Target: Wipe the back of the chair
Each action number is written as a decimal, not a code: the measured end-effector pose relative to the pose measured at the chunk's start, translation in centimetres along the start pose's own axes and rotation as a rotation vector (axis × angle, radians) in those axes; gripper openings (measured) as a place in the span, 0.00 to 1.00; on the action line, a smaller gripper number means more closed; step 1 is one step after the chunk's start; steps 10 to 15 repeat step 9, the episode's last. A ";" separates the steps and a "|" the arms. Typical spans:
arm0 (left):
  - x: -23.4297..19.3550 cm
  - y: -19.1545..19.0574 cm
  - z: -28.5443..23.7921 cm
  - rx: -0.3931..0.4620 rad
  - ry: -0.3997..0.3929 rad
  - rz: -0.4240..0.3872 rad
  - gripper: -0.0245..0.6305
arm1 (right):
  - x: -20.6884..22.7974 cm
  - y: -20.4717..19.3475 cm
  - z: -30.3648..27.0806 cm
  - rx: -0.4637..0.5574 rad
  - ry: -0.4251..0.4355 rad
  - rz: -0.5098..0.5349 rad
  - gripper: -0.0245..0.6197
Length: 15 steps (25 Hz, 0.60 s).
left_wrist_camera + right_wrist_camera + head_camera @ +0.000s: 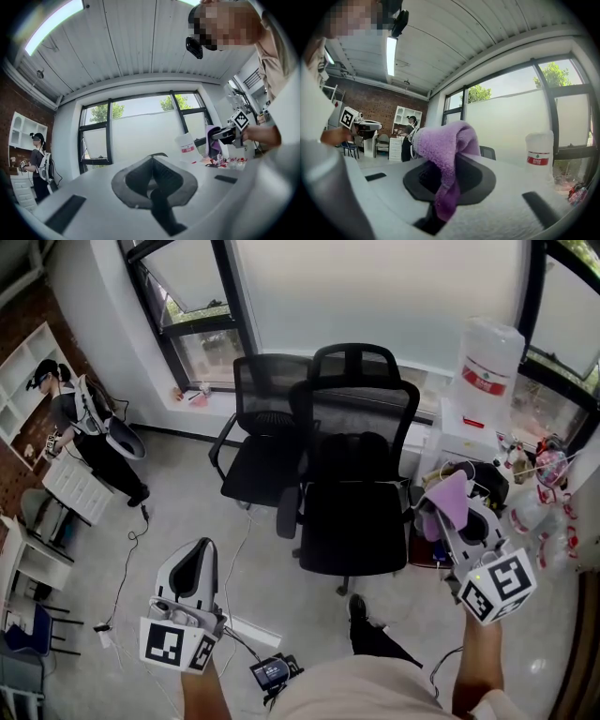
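Observation:
A black office chair (354, 486) with a mesh back (364, 418) faces me in the head view, its back toward the window. My right gripper (452, 510) hovers just right of the seat, shut on a purple cloth (447, 497) that drapes over its jaws; the cloth (449, 149) fills the middle of the right gripper view. My left gripper (198, 554) hangs low at the left over the floor, away from the chair, its jaws together with nothing between them (152, 165). Neither gripper touches the chair.
A second black chair (267, 432) stands behind and left of the first. A water jug (487, 357) sits on a white cabinet (461, 437) to the right, with clutter (548, 484) beside it. A person (84, 432) stands at far left. Cables and a small device (272, 671) lie on the floor.

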State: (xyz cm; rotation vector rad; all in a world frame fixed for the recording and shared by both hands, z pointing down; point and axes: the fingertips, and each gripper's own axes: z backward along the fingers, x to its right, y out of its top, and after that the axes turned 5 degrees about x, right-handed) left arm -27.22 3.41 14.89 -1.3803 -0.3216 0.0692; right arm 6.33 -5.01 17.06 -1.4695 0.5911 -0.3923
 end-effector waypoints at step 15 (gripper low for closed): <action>-0.4 -0.4 -0.2 -0.001 0.003 0.004 0.05 | 0.0 -0.3 -0.5 -0.006 -0.001 -0.006 0.11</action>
